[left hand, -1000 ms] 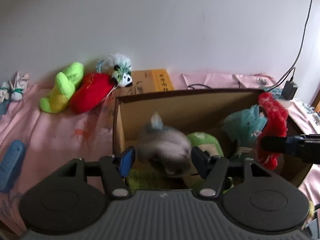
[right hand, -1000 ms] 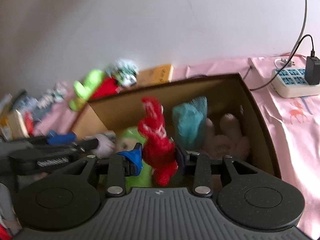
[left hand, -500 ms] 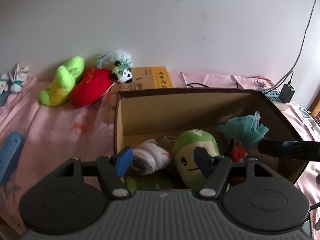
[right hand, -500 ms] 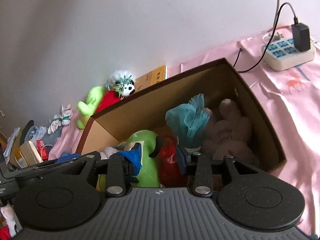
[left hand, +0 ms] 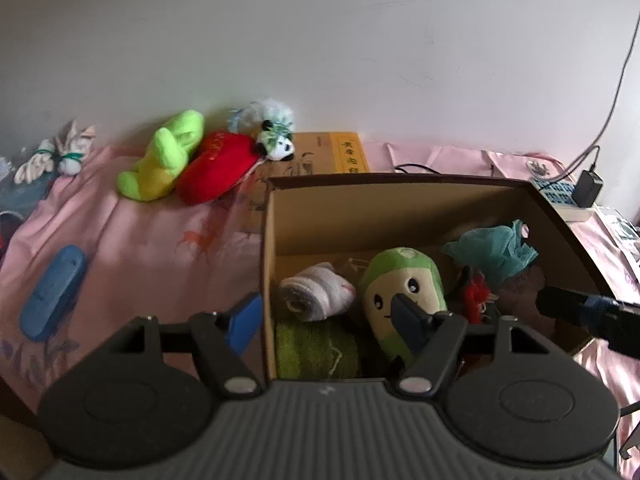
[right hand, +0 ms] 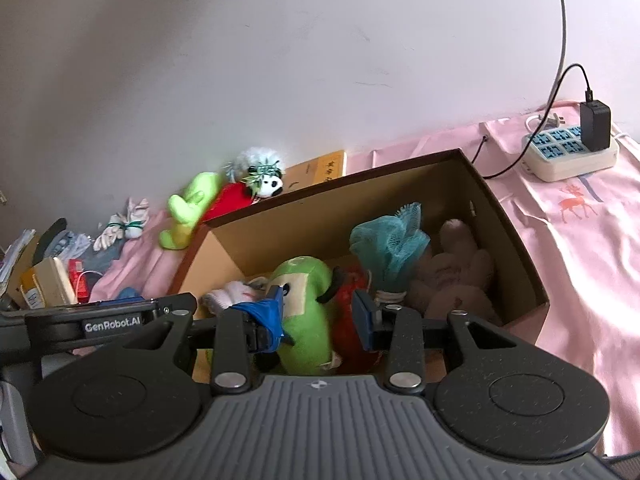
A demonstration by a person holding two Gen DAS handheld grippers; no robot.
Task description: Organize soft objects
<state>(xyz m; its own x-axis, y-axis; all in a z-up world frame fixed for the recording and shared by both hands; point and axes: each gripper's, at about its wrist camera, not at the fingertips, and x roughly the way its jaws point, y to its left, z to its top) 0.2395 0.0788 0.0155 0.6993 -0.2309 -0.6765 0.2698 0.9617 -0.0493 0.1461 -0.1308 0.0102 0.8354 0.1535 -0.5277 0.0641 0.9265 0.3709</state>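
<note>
An open cardboard box [left hand: 400,184] on a pink cloth holds a rolled white sock [left hand: 316,296], a green plush with a face [left hand: 404,284], a red fuzzy toy [left hand: 476,296], a teal mesh puff [left hand: 492,248] and a beige plush [right hand: 460,272]. My left gripper [left hand: 326,316] hovers over the box's near left corner, its jaws opening, with nothing pressed between them. Above the near edge, my right gripper [right hand: 318,314] stands open with a narrow gap; the green plush [right hand: 304,300] and red toy [right hand: 352,300] lie below it.
Left of the box lie a lime plush [left hand: 164,156], a red cushion [left hand: 220,166], a panda toy [left hand: 276,140], tied white gloves [left hand: 56,158] and a blue object [left hand: 52,292]. A yellow book [left hand: 348,152] lies behind the box. A power strip [right hand: 568,152] sits right.
The white sock has dropped from between the left jaws into the box. The red toy has left the right jaws and lies inside. Both grippers have drawn back and up.
</note>
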